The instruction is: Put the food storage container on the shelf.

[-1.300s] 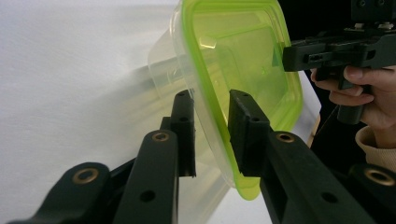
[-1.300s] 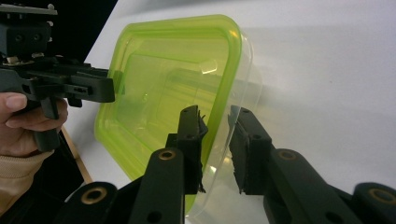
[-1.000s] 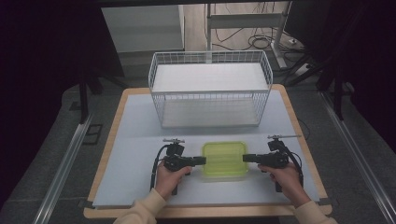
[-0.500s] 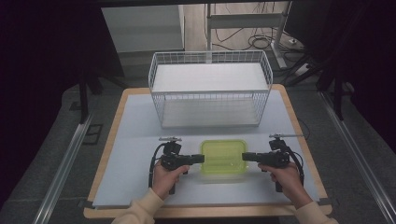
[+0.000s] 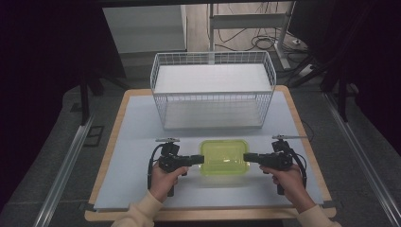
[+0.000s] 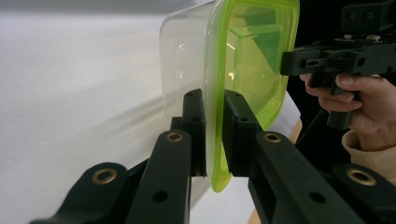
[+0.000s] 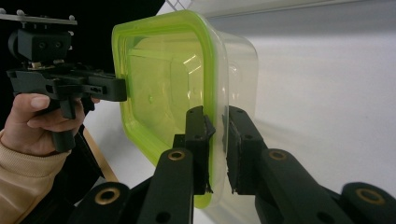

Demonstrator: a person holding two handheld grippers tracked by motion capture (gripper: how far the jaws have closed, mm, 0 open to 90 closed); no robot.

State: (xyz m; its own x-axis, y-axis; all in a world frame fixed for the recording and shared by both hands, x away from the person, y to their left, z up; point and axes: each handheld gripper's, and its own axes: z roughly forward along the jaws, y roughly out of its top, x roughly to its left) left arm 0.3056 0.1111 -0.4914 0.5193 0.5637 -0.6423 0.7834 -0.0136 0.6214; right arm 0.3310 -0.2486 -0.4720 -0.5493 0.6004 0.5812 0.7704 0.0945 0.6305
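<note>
White table [image 5: 132, 142] carries the clear plastic box with green lid [image 5: 223, 157]; left gripper [image 5: 198, 160] and right gripper [image 5: 248, 158] clamp its opposite rims. Lifting seems not yet done.

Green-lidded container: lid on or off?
On. The green lid sits on the clear container; both grippers' jaws clamp across its rim.

We are seeing the container [image 6: 243, 60] running off the top edge in the left gripper view, and our own jaws are hiding part of its rim there. In the high view, both of the person's forearms are running off the bottom edge.
</note>
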